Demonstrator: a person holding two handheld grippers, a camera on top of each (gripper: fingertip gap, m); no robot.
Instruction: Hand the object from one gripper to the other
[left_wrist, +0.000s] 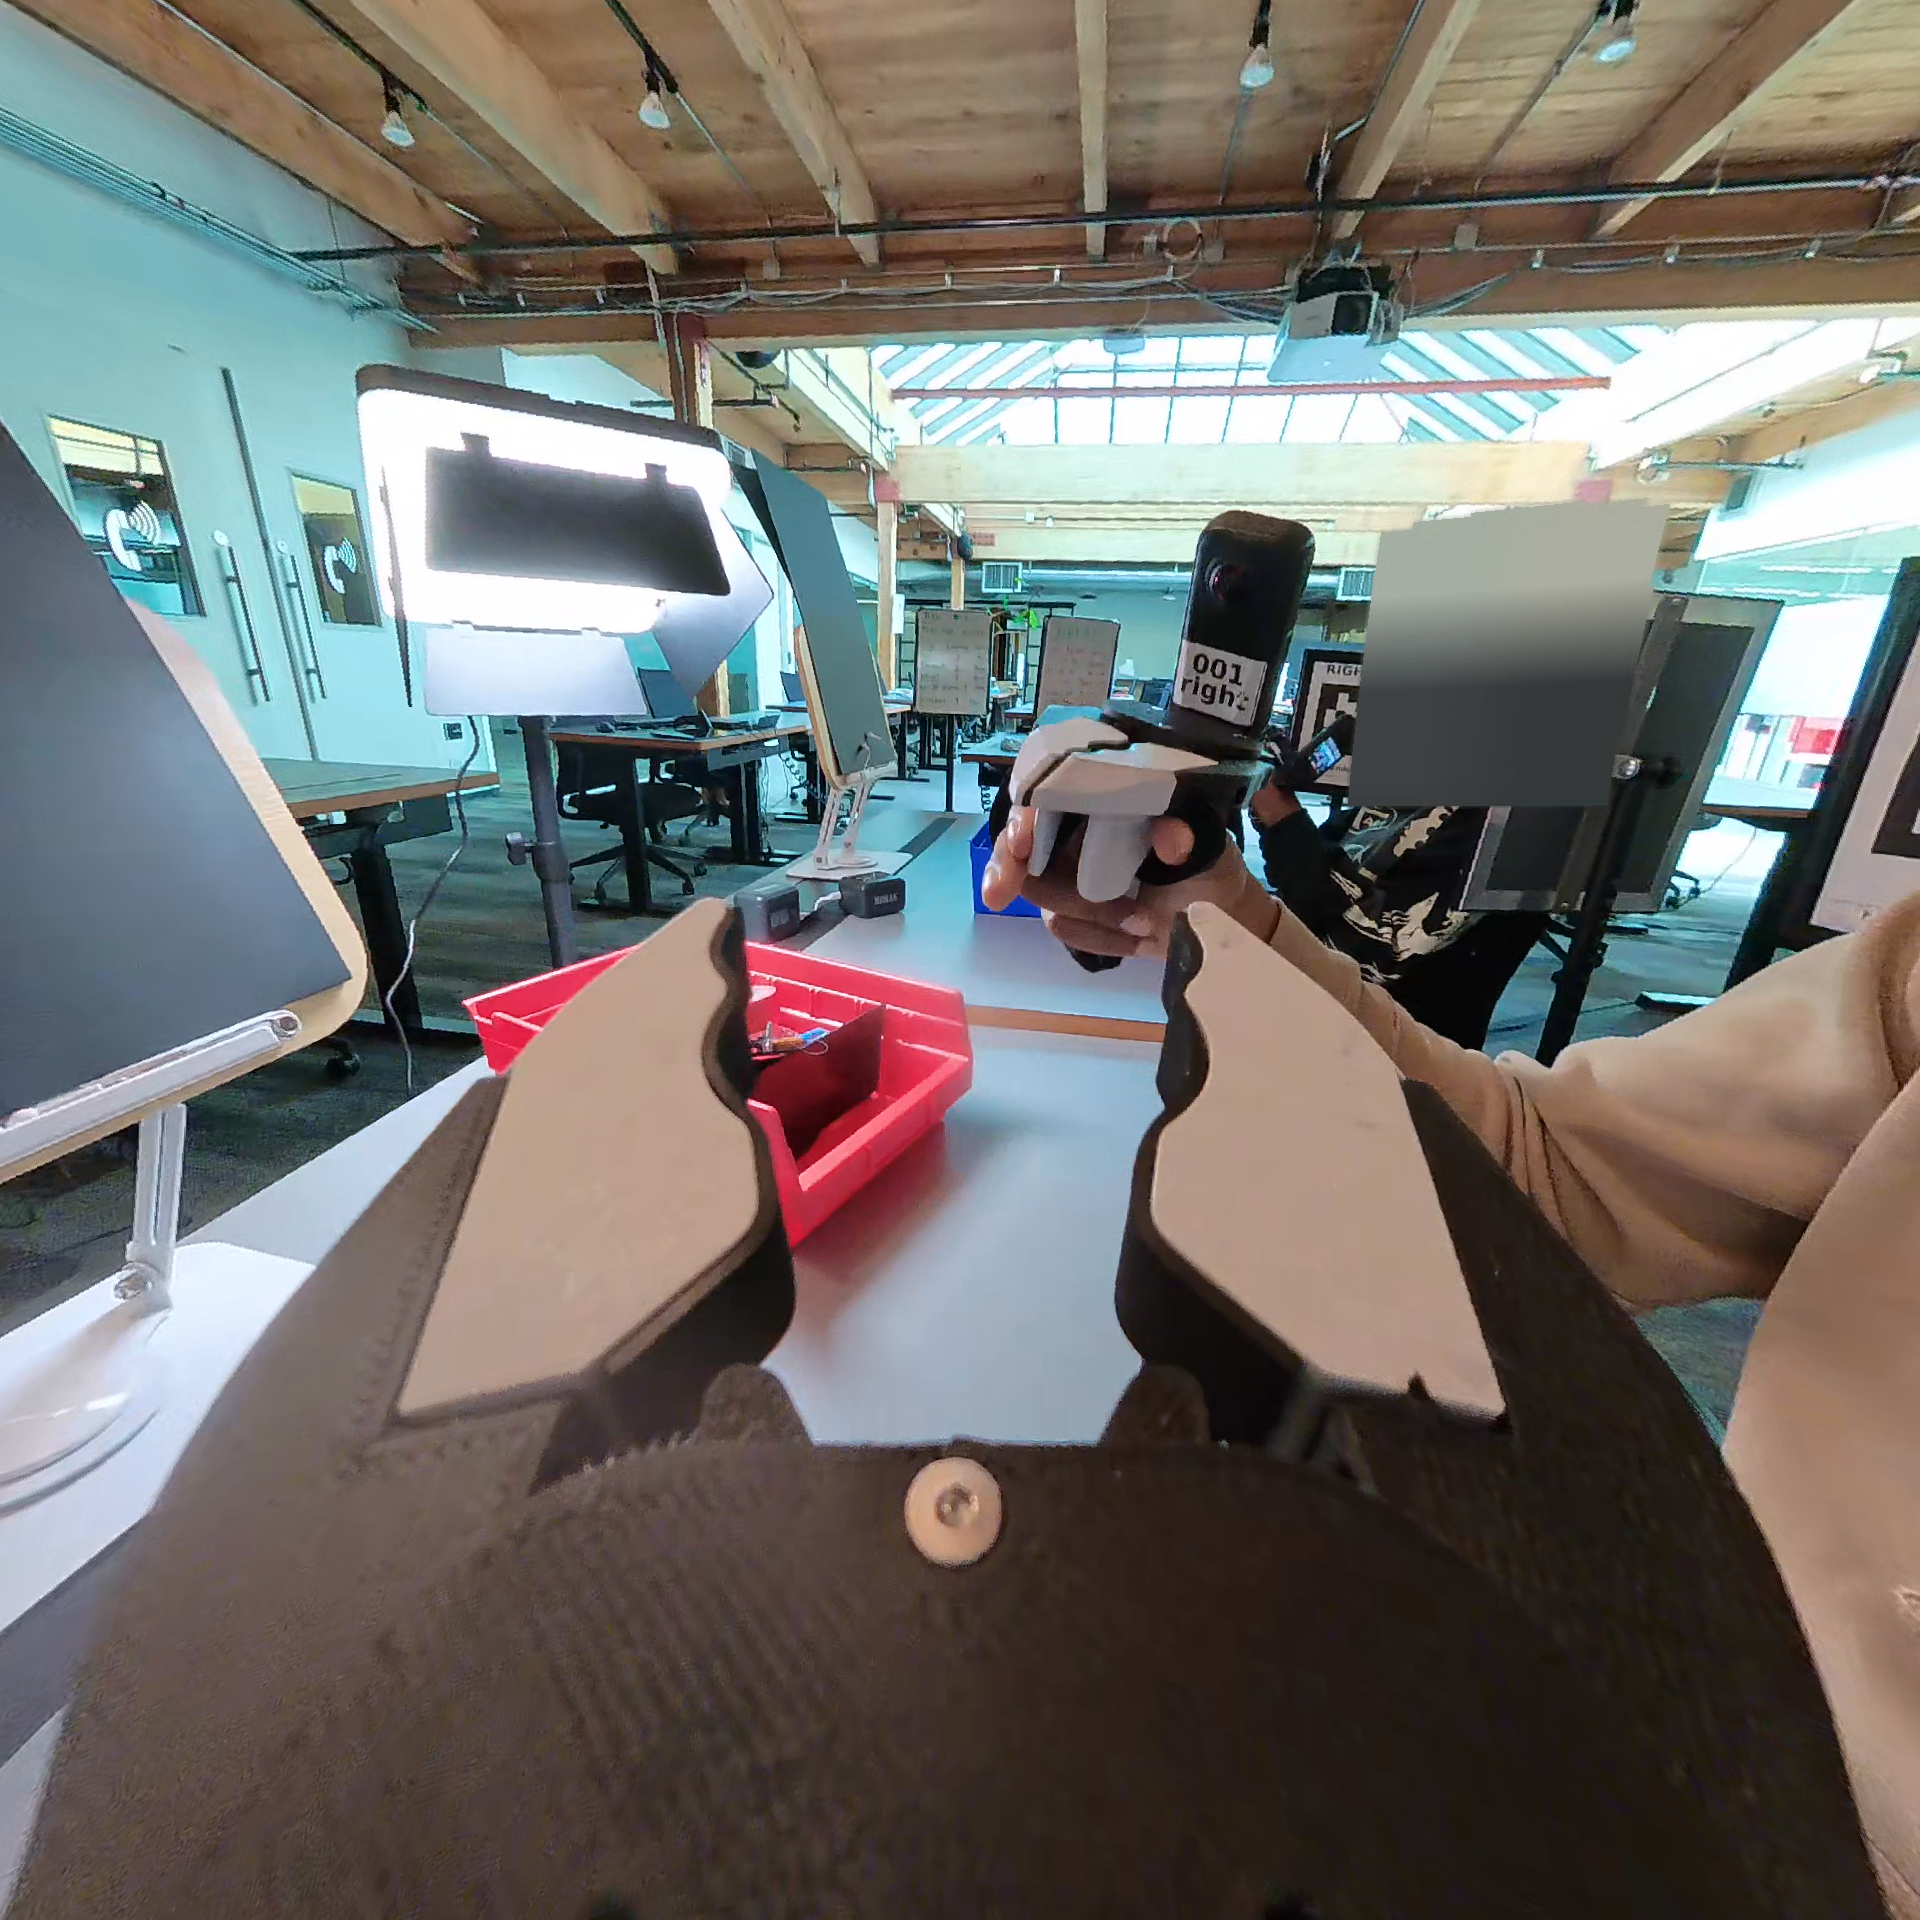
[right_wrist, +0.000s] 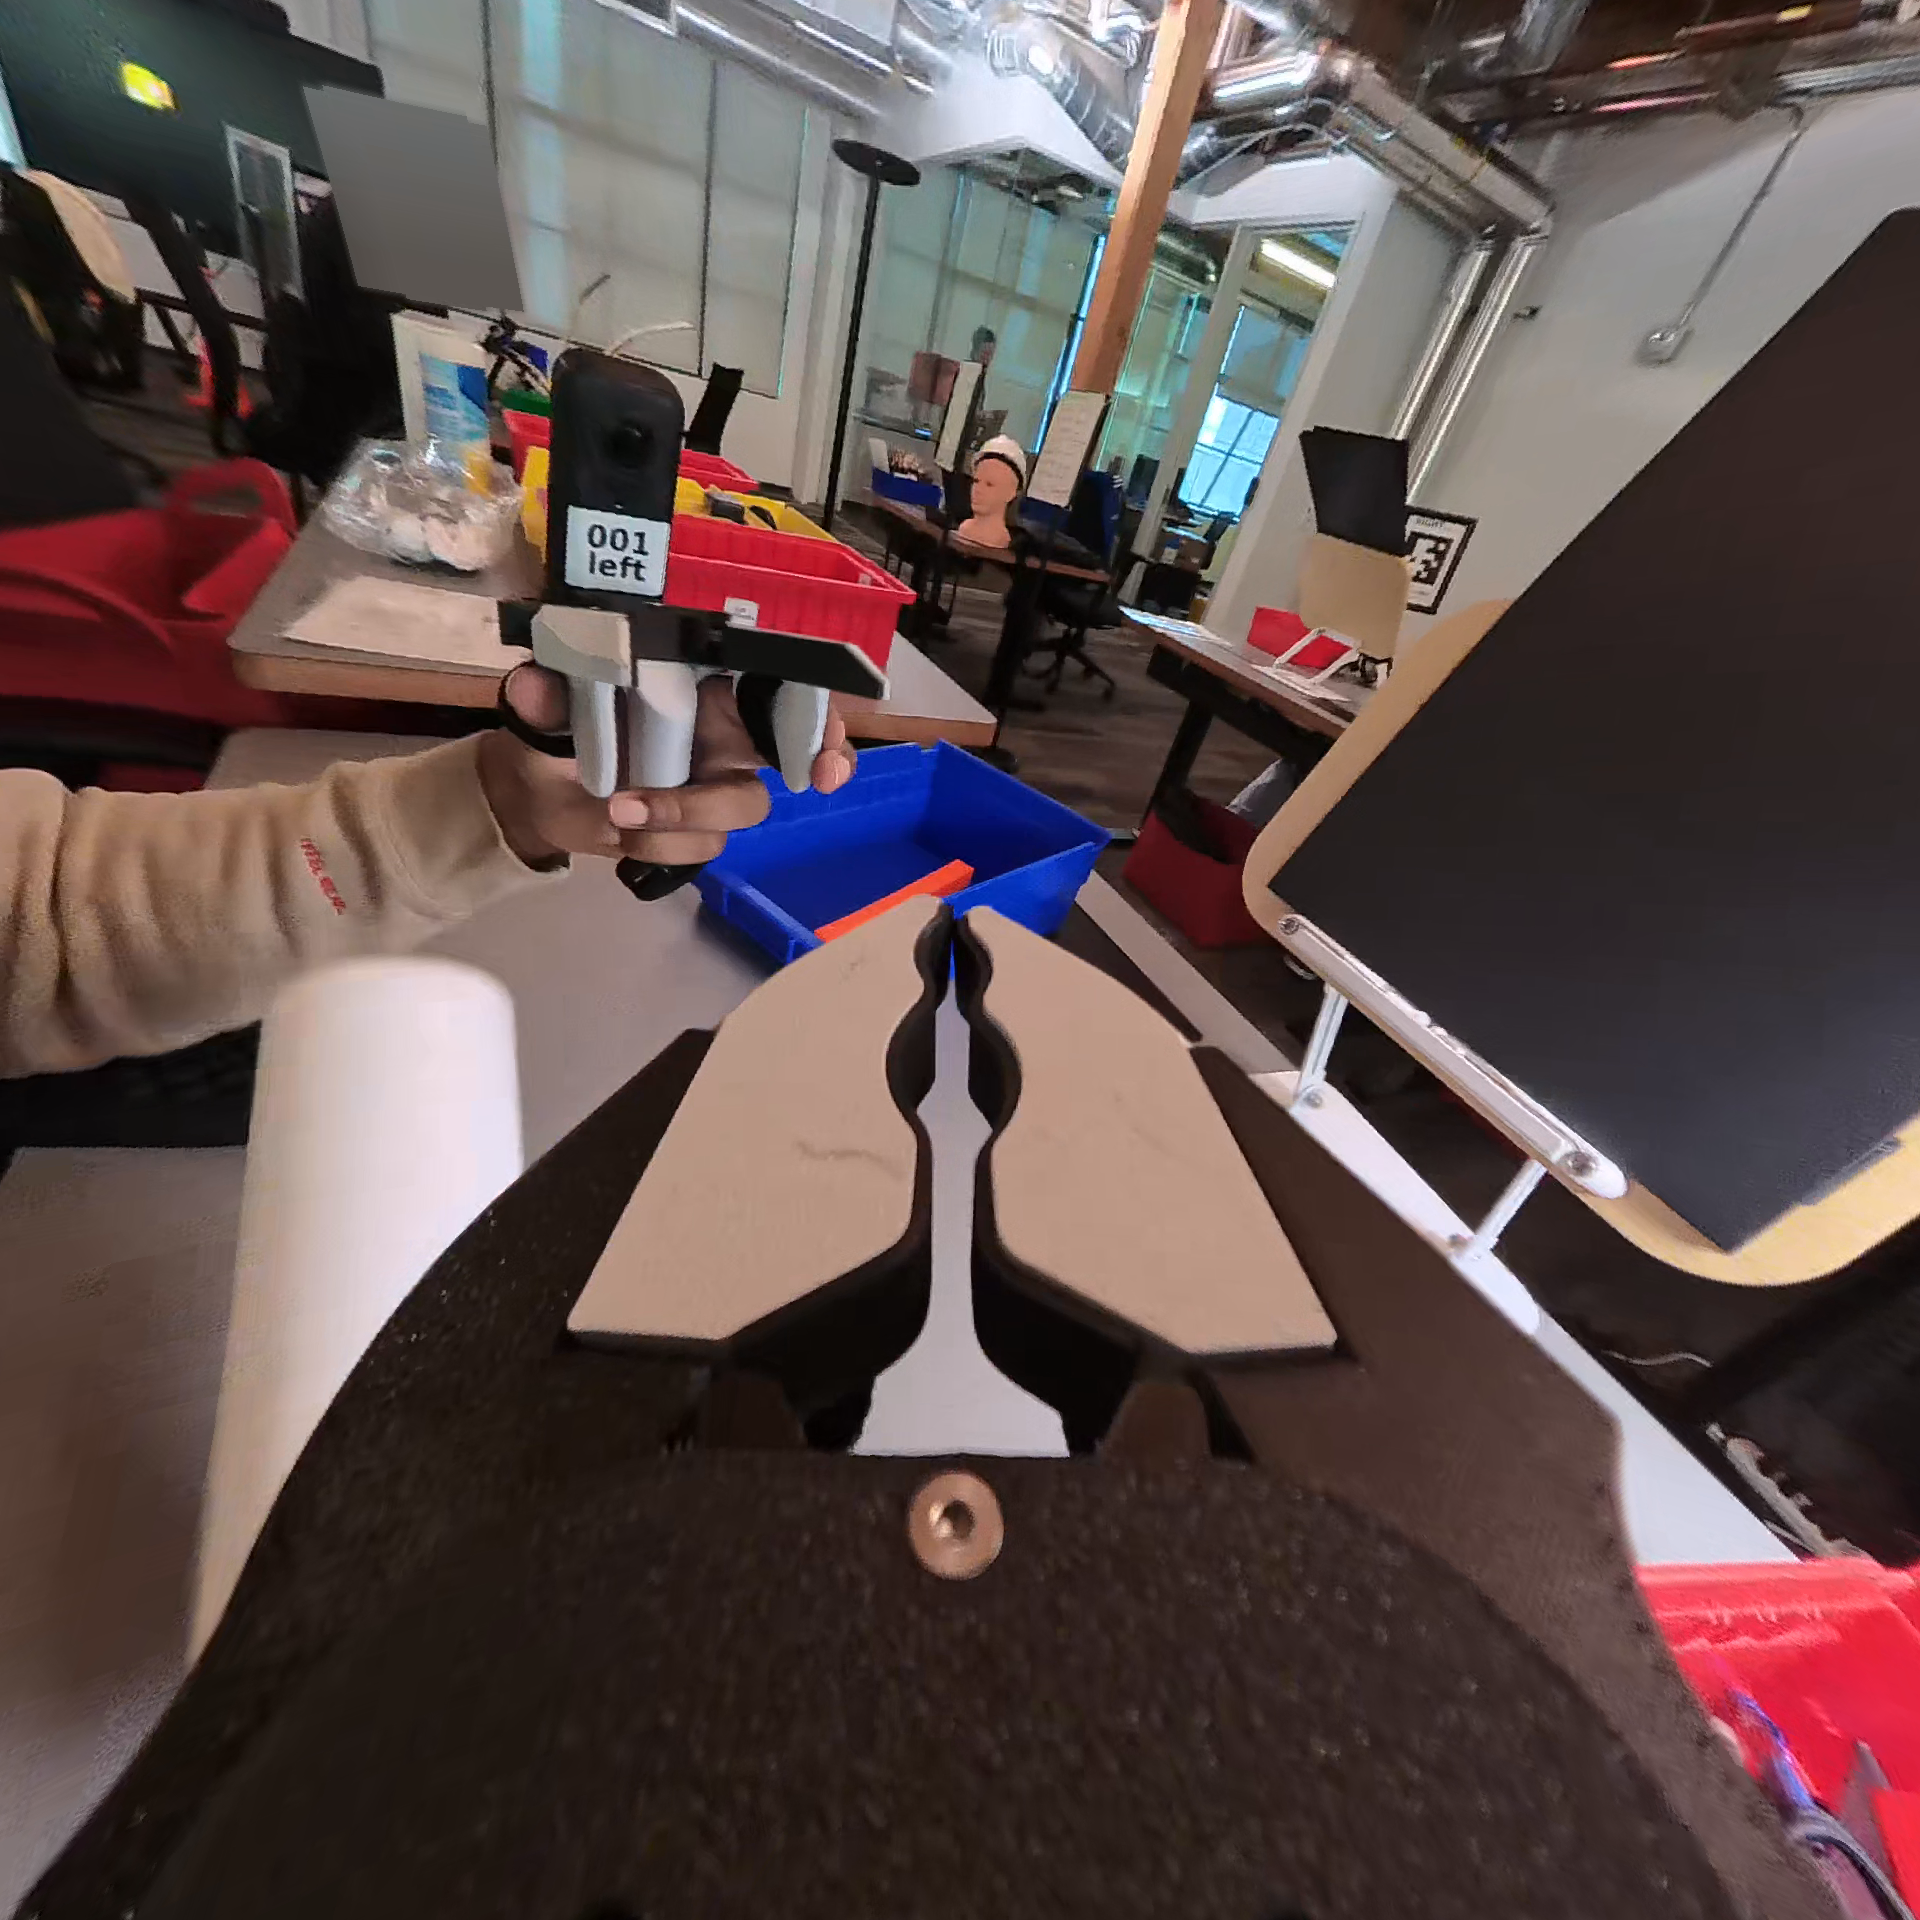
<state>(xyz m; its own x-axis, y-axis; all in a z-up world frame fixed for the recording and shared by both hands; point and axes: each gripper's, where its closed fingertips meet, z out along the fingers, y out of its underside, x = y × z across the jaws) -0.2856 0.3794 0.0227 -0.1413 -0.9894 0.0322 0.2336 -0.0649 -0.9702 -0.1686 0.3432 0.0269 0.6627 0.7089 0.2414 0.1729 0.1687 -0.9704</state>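
Observation:
My left gripper (left_wrist: 956, 925) is open wide with nothing between its fingers, held above the grey table (left_wrist: 966, 1268). It also shows in the right wrist view (right_wrist: 707, 649), raised in a hand, jaws apart and empty. My right gripper (right_wrist: 951, 930) is shut, pads meeting with nothing between them. It also shows in the left wrist view (left_wrist: 1091, 774), held up by a hand beyond my right finger. An orange block (right_wrist: 914, 888) lies in a blue bin (right_wrist: 997, 821) just past the right fingertips. A red bin (left_wrist: 894, 1122) with small parts sits behind my left finger.
A white tube (right_wrist: 374, 1195) stands at the left of the right gripper. Black panels on stands flank the table (left_wrist: 135, 831) (right_wrist: 1662, 727). A lamp on a pole (left_wrist: 561, 540) is at the back left. A beige sleeve (left_wrist: 1662, 1122) crosses on the right. One gripper's finger ends stand about 15 centimetres off the other's.

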